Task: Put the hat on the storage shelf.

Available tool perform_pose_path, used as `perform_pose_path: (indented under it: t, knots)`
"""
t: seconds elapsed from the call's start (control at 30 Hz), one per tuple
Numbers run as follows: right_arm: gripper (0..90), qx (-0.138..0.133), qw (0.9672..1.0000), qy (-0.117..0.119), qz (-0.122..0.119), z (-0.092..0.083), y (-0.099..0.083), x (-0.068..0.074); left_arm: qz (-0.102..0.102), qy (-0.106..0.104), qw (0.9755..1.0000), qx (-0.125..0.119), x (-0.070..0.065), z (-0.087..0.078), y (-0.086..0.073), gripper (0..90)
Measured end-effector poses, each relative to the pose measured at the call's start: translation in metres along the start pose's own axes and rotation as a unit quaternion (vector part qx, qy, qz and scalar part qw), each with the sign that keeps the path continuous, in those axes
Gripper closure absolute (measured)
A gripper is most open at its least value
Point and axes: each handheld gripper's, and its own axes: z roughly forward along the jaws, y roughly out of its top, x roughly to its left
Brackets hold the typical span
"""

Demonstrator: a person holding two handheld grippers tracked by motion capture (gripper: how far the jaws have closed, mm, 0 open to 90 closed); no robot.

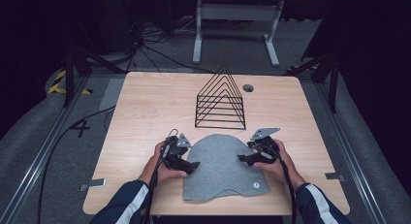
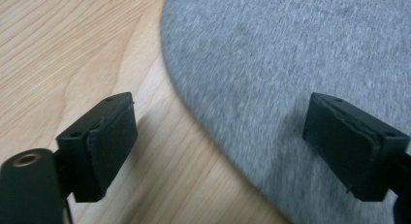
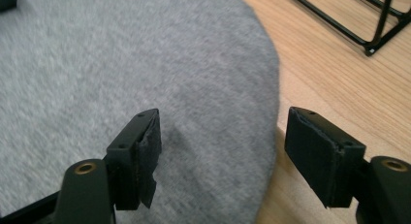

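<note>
Worktop (image 1: 145, 107): pale wood, and we work at its near half.

Grey cloth (image 1: 220, 166): a flat, dome-shaped felt piece lying at the near middle of the worktop, rounded end away from us, with a small round tag (image 1: 256, 185) near its right corner.

Wire rack (image 1: 220, 99): black, triangular, standing just beyond the cloth and apart from it.

Left tool (image 1: 193, 165): jaws wide apart and empty, straddling the cloth's left edge.

Right tool (image 1: 241, 158): jaws likewise spread and empty, astride the right edge.

We judge the step to be a two-sided pinch of the cloth. To do it well, we would lower one jaw under each edge and close both evenly, at matching height.
</note>
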Motion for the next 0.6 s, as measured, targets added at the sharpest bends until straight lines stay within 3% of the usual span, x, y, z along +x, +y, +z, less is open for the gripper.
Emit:
perform_pose_path:
  t: [0.1,0.3,0.43,0.6]
  knots:
    - [31.4,0.007,0.9999,-0.008,-0.007,0.0,0.0,0.008,0.003,0.002,1.0,0.009,-0.004,0.004,0.006,9.0]
    - [49.0,0.004,0.9999,0.0,-0.014,-0.003,0.0,0.014,0.005,0.002,0.9999,0.01,-0.004,0.003,0.007,11.8]
    - [61.7,0.006,0.9998,0.008,-0.016,-0.004,0.0,0.018,0.015,-0.01,0.9996,0.02,-0.005,-0.001,0.009,23.9]
    - [72.1,0.0,0.9998,0.02,-0.009,-0.004,0.0,0.018,0.007,-0.013,0.9998,0.011,0.0,-0.005,0.007,46.0]
